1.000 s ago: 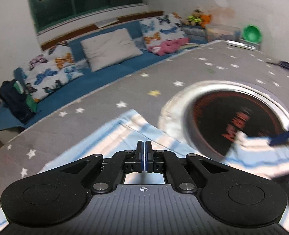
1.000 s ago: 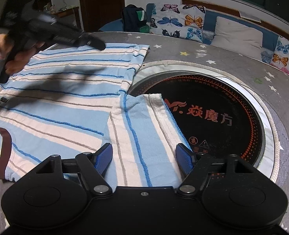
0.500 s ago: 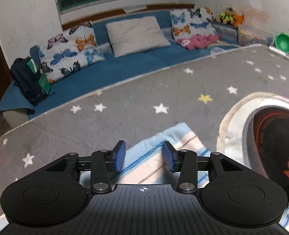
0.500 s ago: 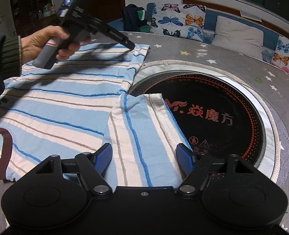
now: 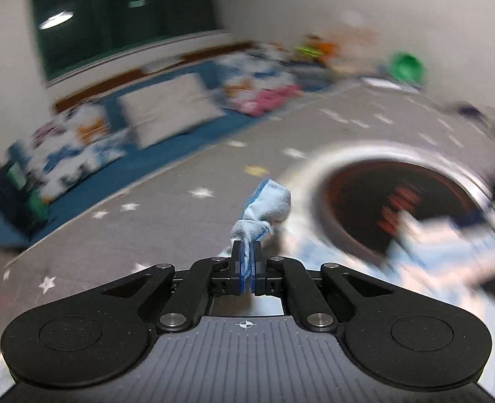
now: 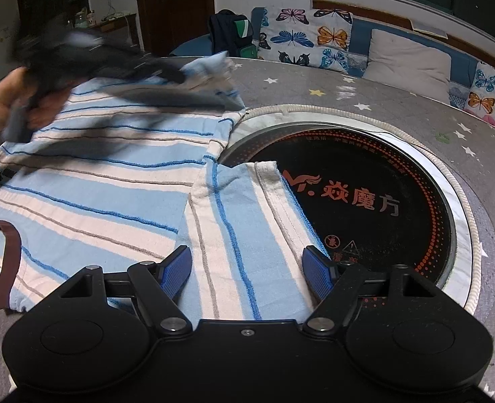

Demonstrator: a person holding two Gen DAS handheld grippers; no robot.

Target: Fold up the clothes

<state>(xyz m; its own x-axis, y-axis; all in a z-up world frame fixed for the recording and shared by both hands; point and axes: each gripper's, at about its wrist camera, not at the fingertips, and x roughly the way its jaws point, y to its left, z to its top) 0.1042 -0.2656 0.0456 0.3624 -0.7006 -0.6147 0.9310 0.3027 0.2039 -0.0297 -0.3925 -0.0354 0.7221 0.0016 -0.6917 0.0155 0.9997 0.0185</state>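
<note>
While your left wrist view blurs, your left gripper (image 5: 246,252) is clamped on a bunched corner of the striped shirt (image 5: 264,208), lifted above the star-patterned table cover (image 5: 113,235). From your right wrist view, your right gripper (image 6: 247,268) stands wide open astride the shirt's sleeve (image 6: 244,221), gripping nothing, while the shirt lies spread beside the round black cooktop (image 6: 365,201).

A home living room: cushioned window bench (image 6: 408,63), star-print table (image 6: 365,100).
</note>
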